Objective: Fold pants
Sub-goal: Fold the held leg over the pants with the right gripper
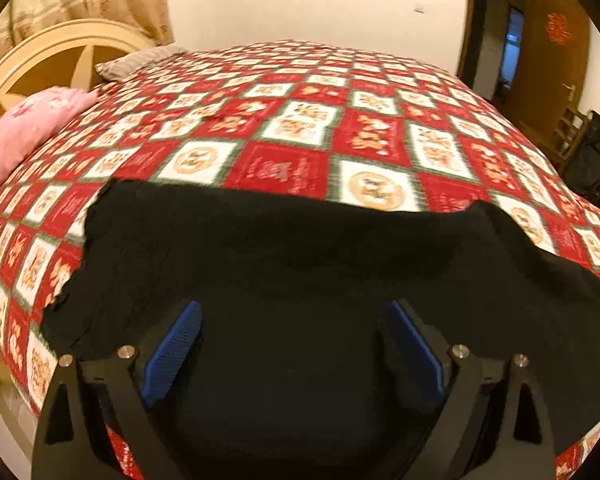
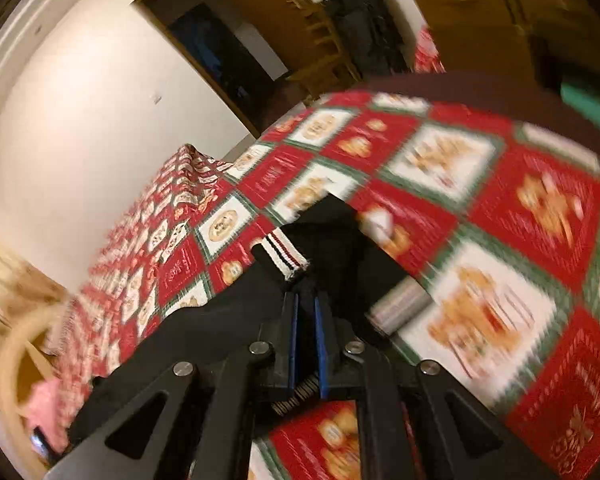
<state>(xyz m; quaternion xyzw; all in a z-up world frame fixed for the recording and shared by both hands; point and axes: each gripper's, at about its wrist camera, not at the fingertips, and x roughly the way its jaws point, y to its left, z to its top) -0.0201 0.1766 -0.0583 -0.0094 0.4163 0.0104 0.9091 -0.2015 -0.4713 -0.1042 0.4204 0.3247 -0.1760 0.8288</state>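
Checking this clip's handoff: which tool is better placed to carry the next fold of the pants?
Probably the right tool: its jaws look closed on the black pants beside the striped cuff. The left tool hovers open above the cloth, gripping nothing.

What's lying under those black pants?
The black pants lie on a red-and-white checkered bedspread, which shows all around them. What the bedspread looks like directly beneath the pants is covered.

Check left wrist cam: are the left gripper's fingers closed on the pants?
No. The left gripper has its blue fingers spread wide apart above the black pants, pinching no fabric.
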